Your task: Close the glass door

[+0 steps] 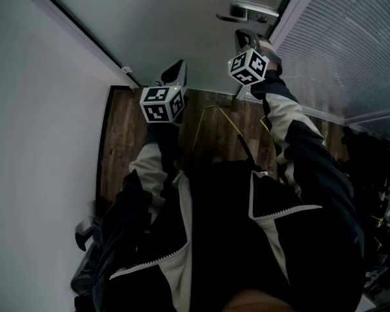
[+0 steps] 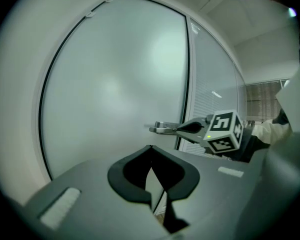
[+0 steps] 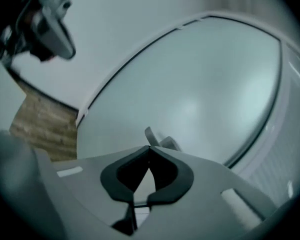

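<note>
From over the person's shoulder, the glass door (image 1: 175,18) fills the space ahead. It is frosted, and its handle (image 1: 247,10) sits by the edge that meets the dark frame. The right gripper (image 1: 242,36) reaches up just under that handle. The left gripper (image 1: 180,65) hangs lower, off the glass and above the wooden floor (image 1: 127,129).

In the left gripper view, its own jaws are pressed together with nothing in them. Beyond them, the tip of the right gripper (image 2: 184,128) is right at the lever of the handle (image 2: 162,129). The door edge runs down just behind it, beside a pane with blinds (image 2: 215,104).

In the right gripper view, those jaws are also closed tip to tip and hold nothing. The handle (image 3: 157,140) pokes out just past them. I can't tell whether metal touches metal.

To my eye the door is at or near its frame, though I can't say it has latched. With closed jaws there is no pinching the lever. I'd lay the tips against the handle or the glass beside it and push steadily, square to the door, until the edge seats. I'd keep the left gripper clear of the closing gap.

No bin, box or other holder shows in any view.
</note>
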Available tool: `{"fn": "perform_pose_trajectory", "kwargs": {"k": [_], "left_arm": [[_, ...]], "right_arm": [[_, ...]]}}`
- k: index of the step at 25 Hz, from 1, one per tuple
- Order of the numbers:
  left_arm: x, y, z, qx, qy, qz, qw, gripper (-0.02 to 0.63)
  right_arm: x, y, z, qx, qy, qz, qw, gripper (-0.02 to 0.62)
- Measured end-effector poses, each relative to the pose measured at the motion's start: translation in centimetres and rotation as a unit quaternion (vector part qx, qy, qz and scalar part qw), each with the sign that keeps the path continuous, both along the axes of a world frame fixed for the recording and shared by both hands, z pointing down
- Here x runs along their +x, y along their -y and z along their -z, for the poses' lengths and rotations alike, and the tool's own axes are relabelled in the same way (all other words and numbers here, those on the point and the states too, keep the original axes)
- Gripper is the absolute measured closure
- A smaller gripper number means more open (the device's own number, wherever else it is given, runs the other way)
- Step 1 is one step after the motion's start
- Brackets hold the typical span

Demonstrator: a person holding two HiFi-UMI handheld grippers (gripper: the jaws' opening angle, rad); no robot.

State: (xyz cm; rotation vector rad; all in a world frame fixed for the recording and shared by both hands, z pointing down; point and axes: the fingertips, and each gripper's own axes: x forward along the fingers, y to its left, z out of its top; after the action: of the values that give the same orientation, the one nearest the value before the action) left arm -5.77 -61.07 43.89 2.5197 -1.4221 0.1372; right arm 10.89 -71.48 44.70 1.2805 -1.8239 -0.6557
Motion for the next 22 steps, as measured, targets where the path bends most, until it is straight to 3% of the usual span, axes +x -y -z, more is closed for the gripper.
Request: {"fn": "perform_pose_trajectory", "kwargs": {"k": [2, 5, 7, 10, 14, 22], "left_arm": [[0.9, 0.5, 0.6, 0.005, -0.005, -0.011, 0.9999, 0.601], [2.7, 0.5, 1.5, 0.016, -0.011, -0.031, 0.9993, 0.601], [3.7, 0.7, 2.0, 0.023, -0.013, -0.038, 0.9989, 0.601], [5.3, 0.8, 2.4, 0.028, -0.008, -0.049, 0.9984, 0.601], [7.5, 0.1, 2.0, 0.03, 0.004, -0.072, 0.997, 0.601], [9.1, -0.4, 1.4, 0.021, 0.018, -0.087, 0.9958, 0.601]], "right_arm": [[-0.1, -3.5, 0.6, -0.013, 0.097, -0.018, 0.995, 0.591], [-0.9, -7.9, 1.8, -0.014, 0.174, -0.025, 0.984, 0.591], [-1.2, -9.6, 2.4, -0.035, 0.262, -0.027, 0.964, 0.591], [-0.7, -10.9, 2.0, -0.082, 0.378, -0.038, 0.922, 0.592], [1.2, -11.8, 0.5, -0.124, 0.427, -0.072, 0.893, 0.594], [2.5, -12.3, 0.5, -0.123, 0.428, -0.095, 0.89, 0.594]]}}
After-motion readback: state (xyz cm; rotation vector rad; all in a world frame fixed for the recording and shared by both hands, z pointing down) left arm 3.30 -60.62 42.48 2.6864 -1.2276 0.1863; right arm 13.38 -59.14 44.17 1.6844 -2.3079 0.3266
